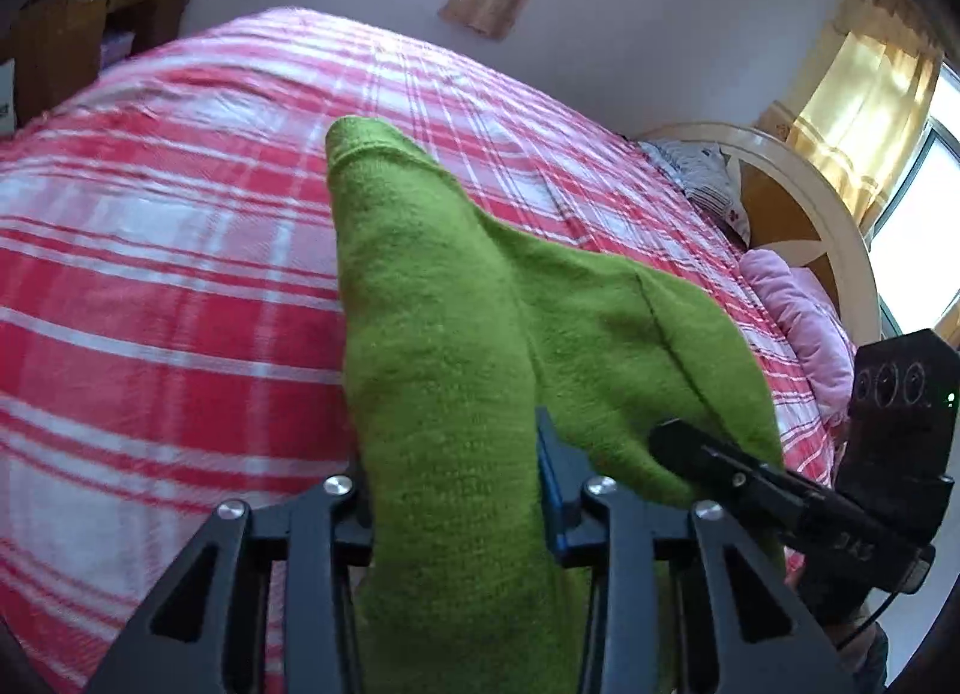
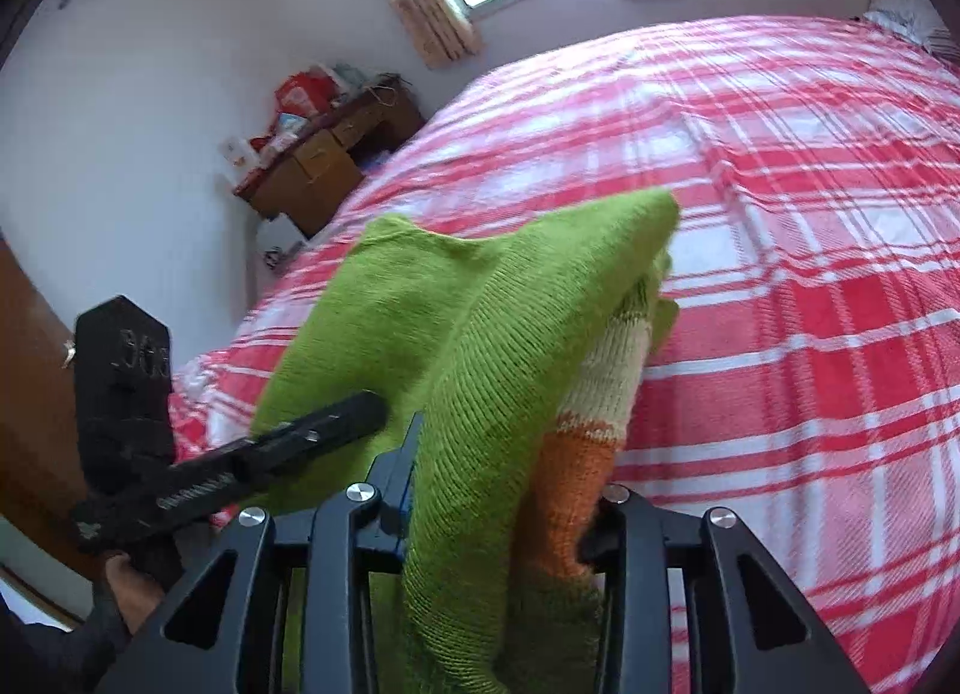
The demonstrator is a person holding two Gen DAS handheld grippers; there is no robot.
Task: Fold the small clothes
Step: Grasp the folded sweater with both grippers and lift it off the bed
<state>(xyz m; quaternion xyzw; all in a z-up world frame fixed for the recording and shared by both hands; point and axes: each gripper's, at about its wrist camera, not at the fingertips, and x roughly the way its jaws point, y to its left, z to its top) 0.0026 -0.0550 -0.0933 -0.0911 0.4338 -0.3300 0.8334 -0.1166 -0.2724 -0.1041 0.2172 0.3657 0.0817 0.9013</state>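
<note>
A green knitted garment (image 1: 456, 346) is lifted above a bed covered by a red and white checked blanket (image 1: 150, 286), and both hand-held grippers have hold of it.

In the left wrist view the left gripper (image 1: 456, 490) is clenched on a thick fold of the green knit: the cloth fills the whole gap between its two black fingers and runs up and away from them, ending in a rounded hem high over the blanket. A second flap of the same garment spreads off to the right, where the tip of the right gripper (image 1: 708, 454) reaches in and touches its lower edge.

In the right wrist view the right gripper (image 2: 504, 514) is likewise grasping the garment (image 2: 480, 370). Green ribbed knit is bunched between its fingers, with an orange band (image 2: 576, 478) and a cream band (image 2: 612, 376) of the same piece pressed against the right-hand finger (these stripes show only from this side). The cloth rises from the jaws to a peak over the blanket (image 2: 780, 334). The left gripper (image 2: 360, 415) comes in from the lower left, its tip against the green flap, held by a hand (image 2: 129, 586) at the frame's edge.

The two grippers sit close beside each other, the garment stretched and draped between them, none of it visibly resting on the bed.
</note>
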